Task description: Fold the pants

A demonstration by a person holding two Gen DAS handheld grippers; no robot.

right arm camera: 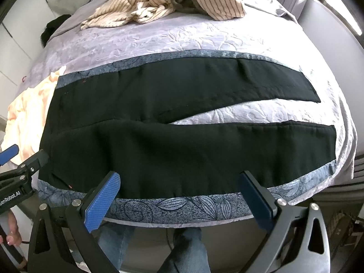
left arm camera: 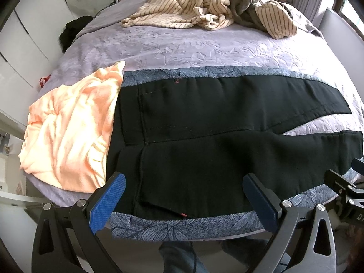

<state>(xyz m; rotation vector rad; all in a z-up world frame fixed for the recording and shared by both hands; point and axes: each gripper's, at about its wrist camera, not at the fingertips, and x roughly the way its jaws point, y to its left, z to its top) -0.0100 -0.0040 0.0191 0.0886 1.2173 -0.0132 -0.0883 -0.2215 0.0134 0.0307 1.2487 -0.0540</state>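
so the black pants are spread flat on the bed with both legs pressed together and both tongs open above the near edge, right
Not quite. The black pants do lie flat on the bed, but the legs are splayed apart, with a wedge of pale bedspread showing between them in the right wrist view. Both the left tongs and right tongs are open above the near edge.

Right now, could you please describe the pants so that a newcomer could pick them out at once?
Start at the bed with its lilac cover. Along its near edge, on a blue leaf-print band, lie the pants, flat, waist beside a peach garment, legs parted to the right. They are the only black, spread-out item; the striped clothes sit crumpled at the far end.
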